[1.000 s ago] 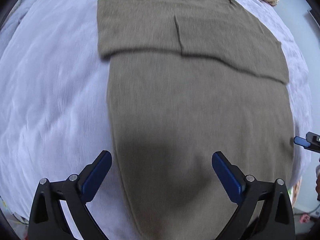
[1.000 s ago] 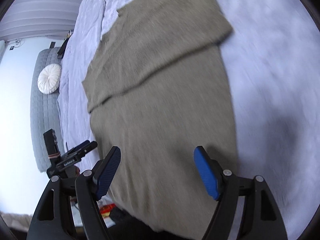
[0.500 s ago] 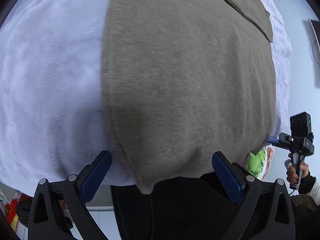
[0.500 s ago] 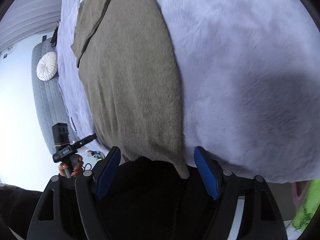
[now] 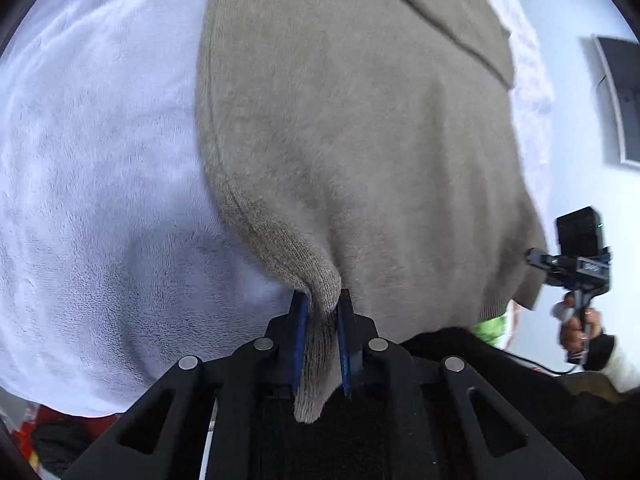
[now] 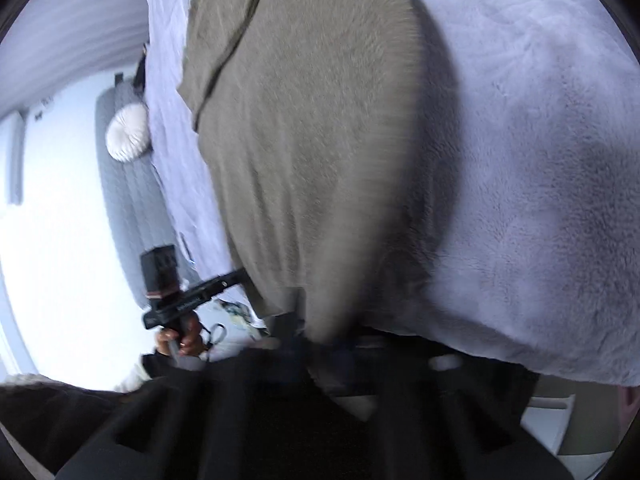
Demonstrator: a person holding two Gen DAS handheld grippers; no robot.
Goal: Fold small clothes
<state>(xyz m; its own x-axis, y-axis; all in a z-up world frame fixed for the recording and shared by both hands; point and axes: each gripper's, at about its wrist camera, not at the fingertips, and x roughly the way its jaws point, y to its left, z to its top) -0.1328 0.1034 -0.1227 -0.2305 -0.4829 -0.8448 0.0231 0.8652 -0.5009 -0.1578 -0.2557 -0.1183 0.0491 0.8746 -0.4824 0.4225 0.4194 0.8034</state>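
Pale lilac plush covers the whole bed (image 5: 100, 200), and it spreads out ahead of and to both sides of each pair of fingers. On it lies the olive-brown knitted sweater (image 5: 360, 140), stretched away from the fingers with its sleeves folded across the far end, the near hem reaching to the bed's edge.

What has changed is the grip. A second ago both pairs of blue-padded fingers stood wide apart above the hem with nothing between them; half a second ago they had come down to the bed's edge, each straddling a bottom corner. Now the left gripper (image 5: 321, 344) is closing, and the ribbed left corner of the hem is already bunched between its fingers (image 5: 299, 332), a tongue of knit hanging out behind them. The right gripper (image 6: 326, 354) shows only as a dark blur at the bottom of its own view, but its fingers have drawn together too, and the right hem corner funnels down between them, so I take it as pinched there. In the left view the right gripper appears off to the side, in a hand (image 5: 578, 330).

With both bottom corners caught, the sweater looks ready for the lengthwise fold: hem lifted and carried towards the folded sleeves. The hold on the right corner is the one I would doubt, as it is too blurred to judge.
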